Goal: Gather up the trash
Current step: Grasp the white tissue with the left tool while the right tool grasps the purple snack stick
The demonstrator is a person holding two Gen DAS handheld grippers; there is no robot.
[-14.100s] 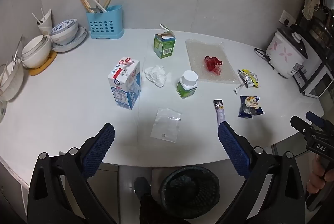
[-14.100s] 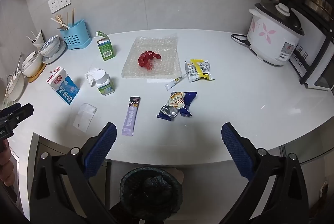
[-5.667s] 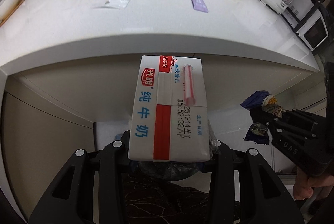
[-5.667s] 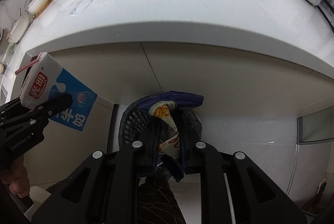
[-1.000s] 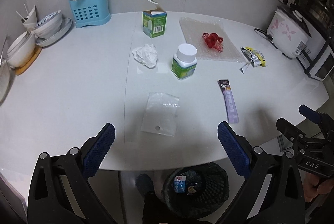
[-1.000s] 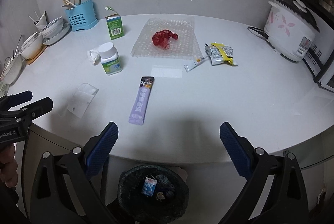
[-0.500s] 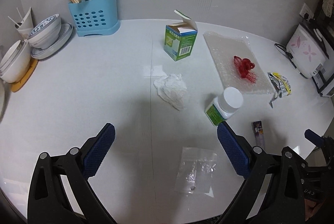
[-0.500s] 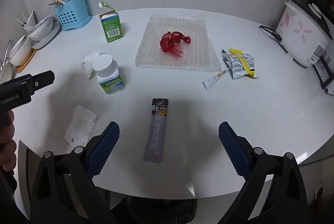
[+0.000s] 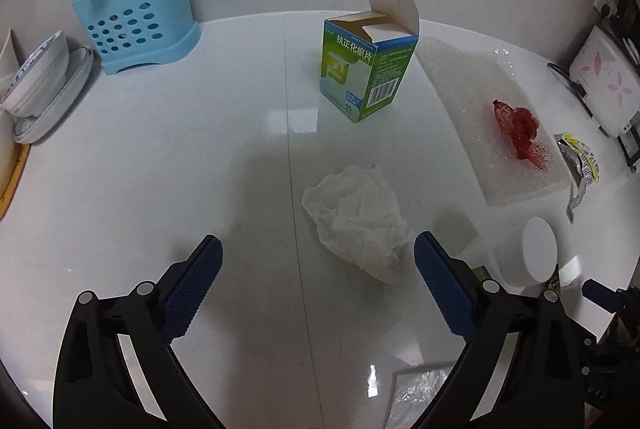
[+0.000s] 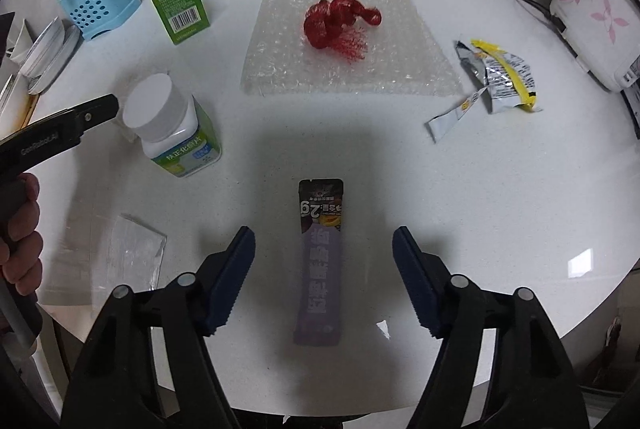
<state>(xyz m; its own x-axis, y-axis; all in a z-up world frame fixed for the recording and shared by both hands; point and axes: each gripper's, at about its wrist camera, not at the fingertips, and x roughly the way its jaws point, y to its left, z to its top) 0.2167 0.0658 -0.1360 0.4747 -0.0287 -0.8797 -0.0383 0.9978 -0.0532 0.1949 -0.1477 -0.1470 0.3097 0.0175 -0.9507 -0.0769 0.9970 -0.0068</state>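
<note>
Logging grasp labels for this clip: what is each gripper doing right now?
Left gripper: open, empty, above the crumpled tissue.
Right gripper: closing around the purple sachet, pads not yet touching it.

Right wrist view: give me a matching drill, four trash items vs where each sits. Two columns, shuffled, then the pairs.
Items:
1. purple snack stick wrapper
2. red mesh net
3. white-capped pill bottle
4. yellow and silver foil wrapper

Places:
A. on the bubble wrap sheet
B. near the rice cooker
C. between the right tongs, untouched
D. beside the left tongs' tip

Pairs: 1-C, 2-A, 3-D, 4-B
</note>
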